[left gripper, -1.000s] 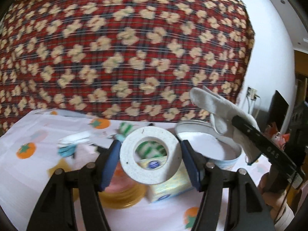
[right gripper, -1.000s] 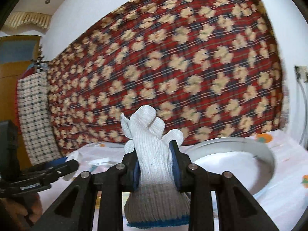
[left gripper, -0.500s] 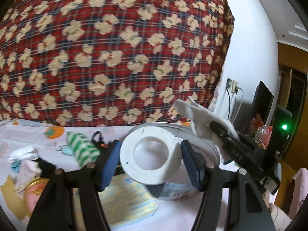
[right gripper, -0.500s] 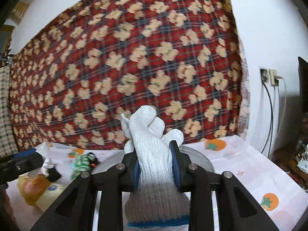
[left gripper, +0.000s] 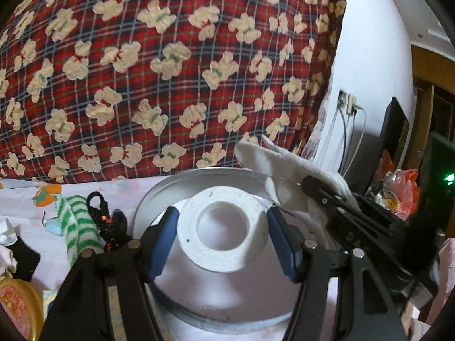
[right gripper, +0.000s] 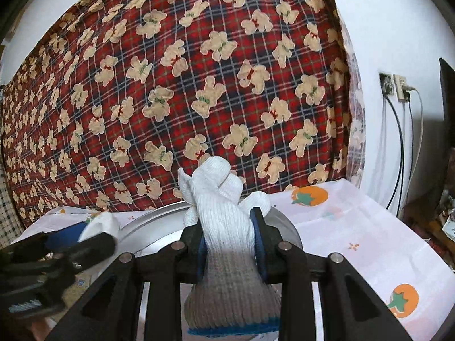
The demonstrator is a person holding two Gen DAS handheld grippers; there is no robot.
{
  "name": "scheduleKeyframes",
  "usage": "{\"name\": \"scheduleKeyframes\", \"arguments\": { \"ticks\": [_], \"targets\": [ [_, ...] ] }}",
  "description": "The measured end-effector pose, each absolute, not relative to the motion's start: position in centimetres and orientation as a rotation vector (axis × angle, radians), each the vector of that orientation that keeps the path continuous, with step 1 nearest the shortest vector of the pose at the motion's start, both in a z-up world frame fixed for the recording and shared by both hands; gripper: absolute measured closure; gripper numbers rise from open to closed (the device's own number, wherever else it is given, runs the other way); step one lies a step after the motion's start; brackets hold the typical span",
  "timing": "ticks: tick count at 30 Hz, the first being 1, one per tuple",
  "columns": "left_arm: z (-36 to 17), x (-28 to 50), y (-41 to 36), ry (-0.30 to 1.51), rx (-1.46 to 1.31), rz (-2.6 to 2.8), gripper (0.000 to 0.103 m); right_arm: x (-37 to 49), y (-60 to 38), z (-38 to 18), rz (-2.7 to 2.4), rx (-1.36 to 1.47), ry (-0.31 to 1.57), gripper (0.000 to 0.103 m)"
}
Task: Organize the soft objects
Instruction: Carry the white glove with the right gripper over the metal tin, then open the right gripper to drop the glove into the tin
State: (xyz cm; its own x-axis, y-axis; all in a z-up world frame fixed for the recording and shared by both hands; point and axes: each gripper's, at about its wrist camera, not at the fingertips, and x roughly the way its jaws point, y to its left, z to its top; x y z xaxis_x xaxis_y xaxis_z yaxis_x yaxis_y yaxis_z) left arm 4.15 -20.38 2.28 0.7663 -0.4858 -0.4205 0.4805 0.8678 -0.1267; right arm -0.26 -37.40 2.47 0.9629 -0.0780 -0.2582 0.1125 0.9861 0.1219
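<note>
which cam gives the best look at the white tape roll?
Left wrist. The white tape roll sits face-on between the left gripper pads, hole and rim fully visible, above the metal basin. In the right wrist view, only a blurred white sliver shows at that gripper's tip.

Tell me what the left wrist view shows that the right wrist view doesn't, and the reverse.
Only the left wrist view: the white tape roll clamped in the left gripper, the green-striped sock and black strap on the table.
Only the right wrist view: the knit glove's blue-edged cuff and an orange fruit print on the cloth right of the basin.
Both: the metal basin, the white knit glove held by the right gripper, and the red bear-print blanket.
</note>
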Motion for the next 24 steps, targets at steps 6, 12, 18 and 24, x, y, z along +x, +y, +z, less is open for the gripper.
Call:
{"name": "scheduleKeyframes", "arguments": {
  "ticks": [6,12,18,24],
  "targets": [
    [0.6,6.1,-21.3,0.506,-0.026,-0.51,0.039,1.2,-37.0,1.6,-0.069,0.118,0.306,0.073],
    [-0.7,6.9,-21.2,0.535,-0.014,-0.473,0.039,2.4,-37.3,0.9,-0.054,0.15,0.361,0.064],
    [0.4,5.0,-19.2,0.435,-0.045,-0.417,0.0,1.0,-38.2,2.0,-0.047,0.212,0.292,0.015],
    [1.8,3.4,-17.1,0.332,-0.07,-0.343,0.0,-3.7,-39.6,3.9,-0.193,0.221,0.036,0.01]
  ]
}}
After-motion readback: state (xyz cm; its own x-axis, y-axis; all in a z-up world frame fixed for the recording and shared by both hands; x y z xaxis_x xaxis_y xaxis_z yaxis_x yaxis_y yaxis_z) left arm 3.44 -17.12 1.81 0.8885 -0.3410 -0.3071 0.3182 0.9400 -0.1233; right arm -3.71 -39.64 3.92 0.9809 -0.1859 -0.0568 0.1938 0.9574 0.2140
